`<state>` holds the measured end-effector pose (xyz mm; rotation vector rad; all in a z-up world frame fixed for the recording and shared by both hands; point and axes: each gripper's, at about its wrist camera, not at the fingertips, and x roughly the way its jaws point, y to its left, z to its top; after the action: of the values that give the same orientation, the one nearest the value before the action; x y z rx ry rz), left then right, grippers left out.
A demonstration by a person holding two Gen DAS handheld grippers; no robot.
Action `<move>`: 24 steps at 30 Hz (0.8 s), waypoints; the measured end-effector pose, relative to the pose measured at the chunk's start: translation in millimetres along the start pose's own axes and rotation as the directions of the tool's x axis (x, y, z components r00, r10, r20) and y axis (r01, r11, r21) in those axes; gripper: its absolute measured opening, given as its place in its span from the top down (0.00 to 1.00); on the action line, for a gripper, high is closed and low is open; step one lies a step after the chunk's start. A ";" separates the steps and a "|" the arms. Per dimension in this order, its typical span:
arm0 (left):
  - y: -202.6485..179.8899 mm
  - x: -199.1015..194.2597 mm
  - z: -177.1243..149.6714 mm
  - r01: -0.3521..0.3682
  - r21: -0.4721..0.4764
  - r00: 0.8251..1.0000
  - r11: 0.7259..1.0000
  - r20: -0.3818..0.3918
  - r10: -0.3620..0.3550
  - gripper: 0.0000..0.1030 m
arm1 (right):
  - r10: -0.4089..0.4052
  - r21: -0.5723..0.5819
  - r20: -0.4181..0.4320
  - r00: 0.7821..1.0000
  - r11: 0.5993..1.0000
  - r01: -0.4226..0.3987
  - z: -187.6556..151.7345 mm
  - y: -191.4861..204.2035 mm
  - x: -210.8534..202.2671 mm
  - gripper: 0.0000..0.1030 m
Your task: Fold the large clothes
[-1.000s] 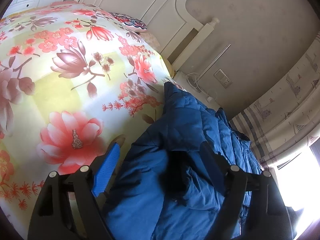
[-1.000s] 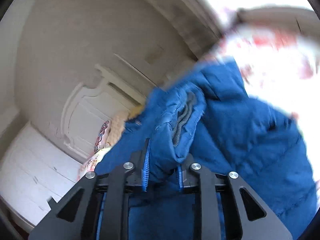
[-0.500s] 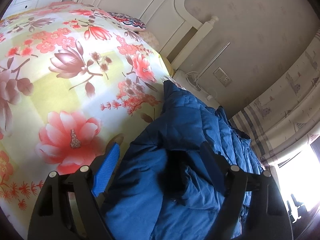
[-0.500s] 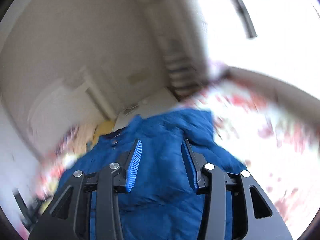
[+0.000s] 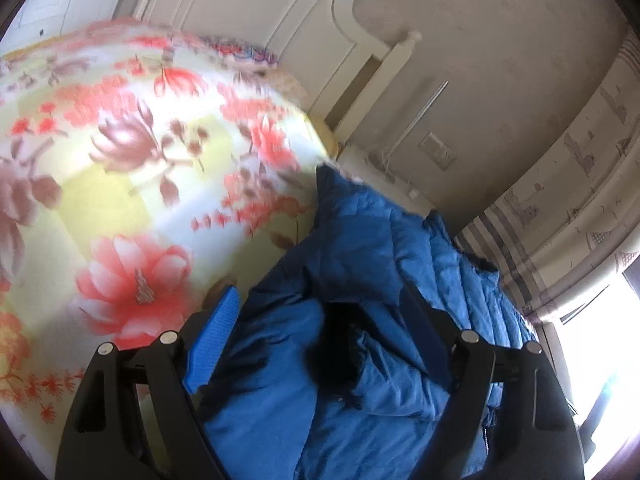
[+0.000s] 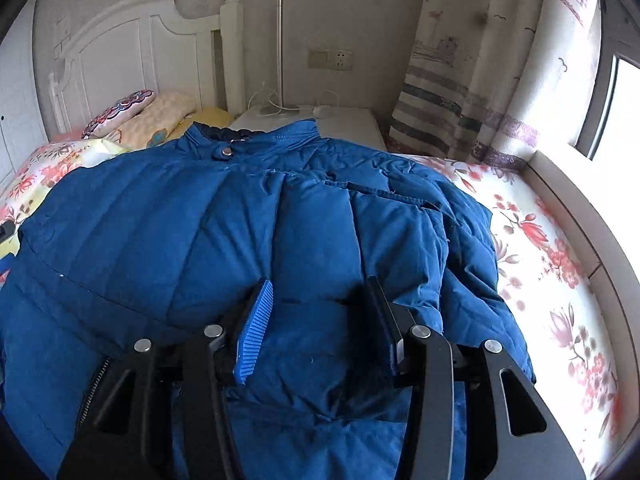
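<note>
A large blue padded jacket (image 6: 180,220) lies spread on the floral bed cover (image 6: 540,240), collar toward the headboard, one side folded over its middle. My right gripper (image 6: 318,292) hovers just above the lower middle of the jacket. Its blue pads (image 6: 256,320) stand apart and hold nothing. In the left wrist view the jacket (image 5: 360,240) runs along the bed's right side. My left gripper (image 5: 320,320) stands wide open over the jacket's near edge. A bulge of fabric sits low between its fingers, and neither of its pads (image 5: 216,344) presses on that fabric.
A white headboard (image 6: 120,48) and pillows (image 6: 120,112) are at the far end. A white nightstand (image 6: 320,120) with a lamp pole (image 6: 280,52) and cables stands beyond the collar. A striped curtain (image 6: 460,80) and a window ledge (image 6: 580,200) border the bed's right side.
My right gripper let go of the fold of jacket it was pinching, opened, and swung round to face the jacket lying flat. The left gripper has hardly moved.
</note>
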<state>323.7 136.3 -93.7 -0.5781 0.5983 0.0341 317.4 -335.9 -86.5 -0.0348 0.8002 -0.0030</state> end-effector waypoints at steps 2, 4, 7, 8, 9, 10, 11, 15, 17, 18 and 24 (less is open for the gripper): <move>-8.5 -14.8 4.8 0.008 0.028 0.999 1.000 0.052 -0.010 0.21 | 0.014 0.014 -0.004 1.000 1.000 -0.014 -1.4 -2.9 2.3 0.57; -26.5 -27.6 10.6 0.045 0.070 0.997 0.997 0.064 -0.049 0.21 | 0.027 0.026 -0.001 1.000 0.999 -0.027 -0.8 -7.4 3.3 0.57; -83.5 -26.3 6.5 0.057 0.270 0.998 0.961 0.002 -0.059 0.16 | 0.037 0.034 0.003 0.999 0.999 -0.037 1.1 -8.6 1.3 0.56; -96.0 -21.2 1.8 0.068 0.320 0.998 0.945 -0.017 -0.066 0.14 | 0.038 0.035 0.003 0.999 0.999 -0.038 3.7 -9.7 2.6 0.56; -108.7 -12.7 -5.1 0.078 0.371 0.997 0.925 -0.038 -0.069 0.12 | 0.041 0.037 0.004 0.999 0.998 -0.041 3.7 -10.0 2.2 0.56; -118.1 0.9 -14.0 0.066 0.414 0.997 0.908 -0.063 -0.044 0.12 | 0.044 0.039 0.004 0.999 0.998 -0.044 3.6 -10.1 2.4 0.56; -121.8 16.5 -22.3 0.050 0.439 0.995 0.897 -0.102 -0.005 0.11 | 0.049 0.041 0.004 0.999 0.998 -0.049 3.4 -10.5 2.3 0.55; -124.1 58.3 -45.0 -0.008 0.497 0.970 0.868 -0.207 0.127 0.11 | 0.057 0.036 0.006 0.998 0.998 -0.057 3.2 -8.9 1.7 0.52; -131.2 50.0 -33.5 0.015 0.462 0.969 0.887 -0.226 0.101 0.12 | 0.055 0.030 0.006 0.998 0.998 -0.055 3.0 -8.3 2.3 0.51; -135.5 45.1 -25.3 0.030 0.435 0.972 0.900 -0.223 0.076 0.12 | 0.055 0.030 0.007 0.998 0.998 -0.055 3.1 -7.7 2.1 0.51; -177.1 57.5 9.5 0.048 0.444 0.985 0.895 -0.170 0.031 0.10 | 0.058 0.032 0.006 0.998 0.998 -0.058 3.4 -8.0 1.8 0.51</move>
<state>410.6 -15.4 -29.1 -0.1336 0.7456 -0.1616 321.2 -343.8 -85.2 0.0188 0.7956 0.0392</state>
